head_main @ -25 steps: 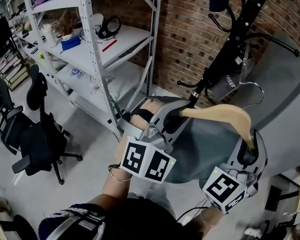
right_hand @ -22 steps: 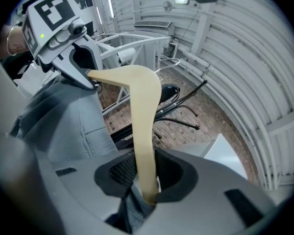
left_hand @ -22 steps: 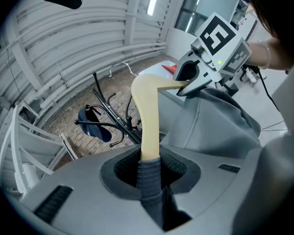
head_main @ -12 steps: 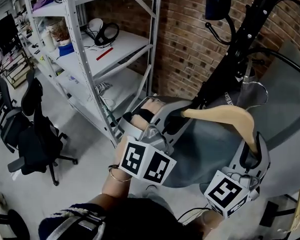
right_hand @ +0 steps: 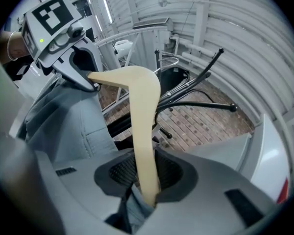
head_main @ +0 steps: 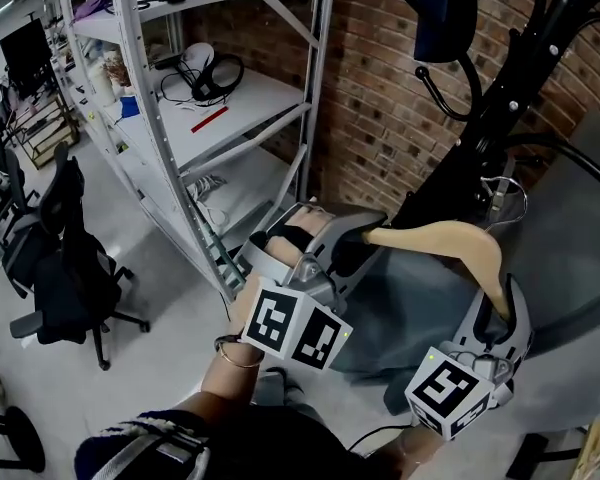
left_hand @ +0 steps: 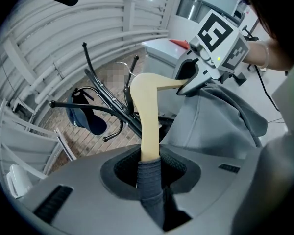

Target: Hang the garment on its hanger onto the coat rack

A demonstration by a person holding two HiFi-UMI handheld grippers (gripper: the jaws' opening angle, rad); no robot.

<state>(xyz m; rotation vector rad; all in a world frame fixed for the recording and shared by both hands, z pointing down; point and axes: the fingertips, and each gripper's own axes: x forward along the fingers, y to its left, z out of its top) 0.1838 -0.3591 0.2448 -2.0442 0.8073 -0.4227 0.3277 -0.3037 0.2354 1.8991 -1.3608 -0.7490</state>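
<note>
Open grey floor point(head_main: 150, 358) spreads to the person's left, bounded by a white metal shelving unit point(head_main: 170, 128). One of its uprights comes down to the floor just left of the left gripper point(head_main: 360, 236). A brick wall point(head_main: 375, 98) closes the far side. To the right the black coat rack point(head_main: 495, 108) crosses the head view with its curved arms spread, so little free room lies between shelving and rack.

The pale wooden hanger point(head_main: 450, 238) is held in the air in front of the rack, spanning from one gripper to the other. The left gripper's jaws are clenched on one end of it, where a grey fold of cloth wraps the wood. The jaws of the right gripper point(head_main: 500, 306) are clamped on the other end, with cloth bunched beside the wood. The grey garment point(head_main: 410, 308) droops from the hanger, below and between the two grippers. The hanger's wire hook point(head_main: 505, 193) stands up close beside the rack's pole; whether it touches cannot be told.

A dark blue item point(head_main: 442, 13) hangs from an upper rack arm above the hanger, and other arms jut out near the hook. A black office chair point(head_main: 65, 268) stands well apart at the left, and headphones point(head_main: 218, 66) lie on a shelf.
</note>
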